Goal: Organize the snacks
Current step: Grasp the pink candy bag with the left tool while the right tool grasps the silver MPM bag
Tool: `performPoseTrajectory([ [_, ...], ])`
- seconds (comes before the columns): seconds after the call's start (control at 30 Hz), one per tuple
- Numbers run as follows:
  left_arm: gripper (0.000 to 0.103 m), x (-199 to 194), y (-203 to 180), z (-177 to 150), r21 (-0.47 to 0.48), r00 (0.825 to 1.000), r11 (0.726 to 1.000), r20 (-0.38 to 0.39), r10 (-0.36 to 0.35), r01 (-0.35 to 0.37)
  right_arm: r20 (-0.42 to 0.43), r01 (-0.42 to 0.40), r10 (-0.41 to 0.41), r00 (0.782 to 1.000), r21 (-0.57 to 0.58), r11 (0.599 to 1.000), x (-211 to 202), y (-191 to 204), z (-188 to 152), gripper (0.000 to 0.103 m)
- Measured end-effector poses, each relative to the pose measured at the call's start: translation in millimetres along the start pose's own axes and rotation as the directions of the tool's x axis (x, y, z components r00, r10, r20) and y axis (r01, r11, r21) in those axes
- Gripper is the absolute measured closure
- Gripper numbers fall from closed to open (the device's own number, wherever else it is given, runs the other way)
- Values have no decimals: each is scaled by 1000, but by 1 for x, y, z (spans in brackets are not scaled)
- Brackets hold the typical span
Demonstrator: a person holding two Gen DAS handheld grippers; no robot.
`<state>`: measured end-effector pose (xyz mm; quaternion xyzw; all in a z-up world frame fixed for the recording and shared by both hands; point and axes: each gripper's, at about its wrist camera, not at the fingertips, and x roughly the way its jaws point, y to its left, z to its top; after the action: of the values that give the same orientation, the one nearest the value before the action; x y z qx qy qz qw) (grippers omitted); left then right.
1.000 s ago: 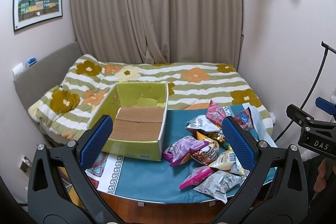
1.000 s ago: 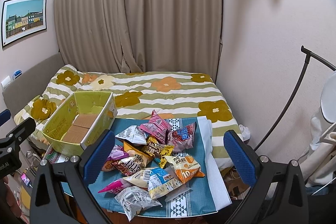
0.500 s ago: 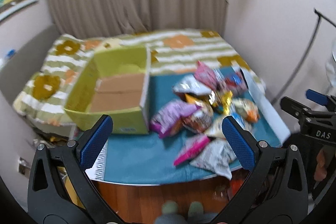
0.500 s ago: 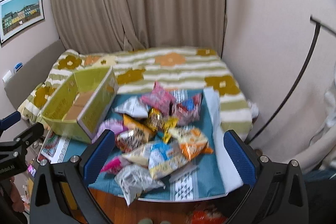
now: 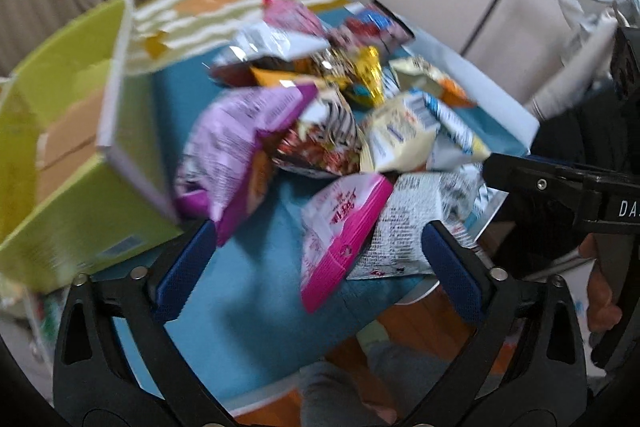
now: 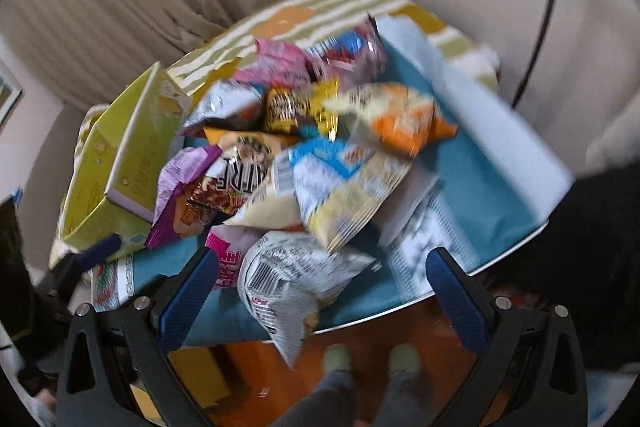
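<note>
A heap of crinkled foil snack packets [image 5: 340, 107] lies on a teal cloth-covered table [image 5: 248, 299], just beside an open yellow-green cardboard box [image 5: 80, 155] that sits at the heap's left. The left gripper [image 5: 316, 263] hangs over the near edge of the heap with its blue-padded jaws wide and closing, clamping nothing; a pink-and-white packet [image 5: 340, 231] lies below and between them, a grey-white printed packet [image 5: 412, 227] just beside it. The right gripper [image 6: 320, 291] also stands spread apart and empty, with the grey-white printed packet [image 6: 292, 283] framed between its pads. Both views are blurred.
</note>
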<state>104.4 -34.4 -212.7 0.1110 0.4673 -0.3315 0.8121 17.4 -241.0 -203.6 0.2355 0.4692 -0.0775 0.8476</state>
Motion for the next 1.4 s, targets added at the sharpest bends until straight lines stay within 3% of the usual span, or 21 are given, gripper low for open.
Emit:
performPoseTrajectory([
  [0.27, 21, 53, 3, -2, 108, 990, 986, -81, -118, 126, -21, 39, -37, 999, 109, 993, 38, 4, -12, 0],
  [0.5, 42, 71, 9, 1, 104, 974, 973, -116, -196, 208, -28, 82, -80, 996, 124, 989, 50, 8, -16, 0],
  [0.67, 59, 73, 4, -4, 144, 966, 962, -155, -209, 231, -40, 98, -94, 995, 126, 987, 54, 9, -19, 0],
  [0.93, 67, 63, -1, -11, 201, 970, 953, -138, -201, 226, -65, 119, -111, 992, 128, 985, 65, 9, -21, 1],
  [1.07, 68, 61, 4, -14, 188, 970, 956, -133, -204, 227, -77, 105, -96, 992, 138, 985, 69, 8, -24, 8],
  [1.3, 70, 51, 8, -20, 156, 977, 968, -115, -182, 199, -78, 51, -41, 996, 135, 990, 70, 16, -28, 36],
  [1.4, 71, 45, 11, -25, 135, 981, 975, -110, -162, 176, -82, 38, -28, 996, 124, 992, 69, 18, -27, 43],
])
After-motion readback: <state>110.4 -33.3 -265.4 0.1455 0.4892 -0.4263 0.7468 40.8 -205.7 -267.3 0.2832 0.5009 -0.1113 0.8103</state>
